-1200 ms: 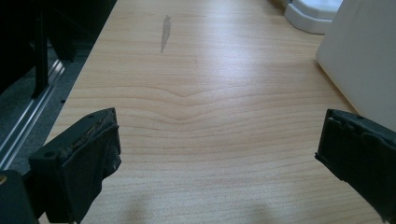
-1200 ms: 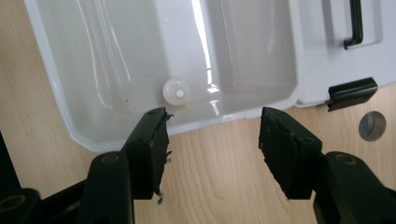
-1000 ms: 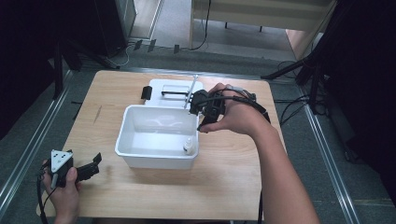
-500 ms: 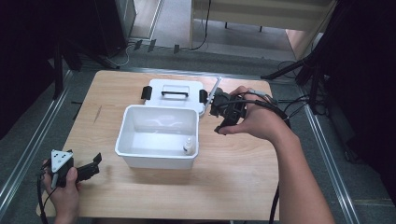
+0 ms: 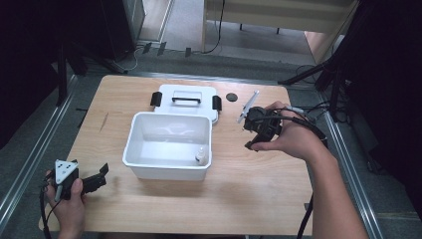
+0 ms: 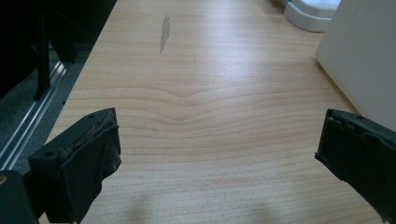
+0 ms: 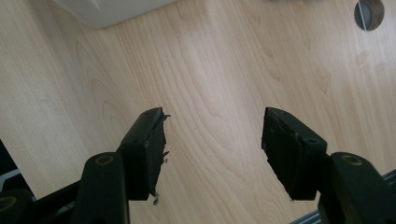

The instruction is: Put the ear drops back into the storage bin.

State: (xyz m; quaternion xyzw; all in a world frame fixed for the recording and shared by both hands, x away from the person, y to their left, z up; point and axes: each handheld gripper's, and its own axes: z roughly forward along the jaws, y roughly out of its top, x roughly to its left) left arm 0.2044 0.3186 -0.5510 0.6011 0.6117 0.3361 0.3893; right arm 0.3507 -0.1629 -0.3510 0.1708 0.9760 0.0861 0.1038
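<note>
A white bin (image 5: 149, 130) stands open in the middle of the wooden table. A small white bottle (image 5: 200, 156) stands upright in its near right corner. The bin's white lid (image 5: 186, 107), with a black handle and two black latches, lies flat behind it. My right gripper (image 5: 254, 130) hovers over bare wood to the right of the bin, open and empty (image 7: 215, 140). My left gripper (image 5: 97, 179) rests low at the table's near left corner. It is open (image 6: 224, 154) with nothing between its jaws and points toward the bin's wall (image 6: 364, 60).
A small black disc (image 5: 231, 96) lies on the table right of the lid, and it is also seen at the top of the right gripper view (image 7: 369, 13). A thin white rod (image 5: 247, 106) juts from the right gripper's far side. Metal rails run along both table sides.
My right gripper has moved from above the bin's far right corner out to the right of the bin. The bottle stays in the bin. The left gripper has not moved.
</note>
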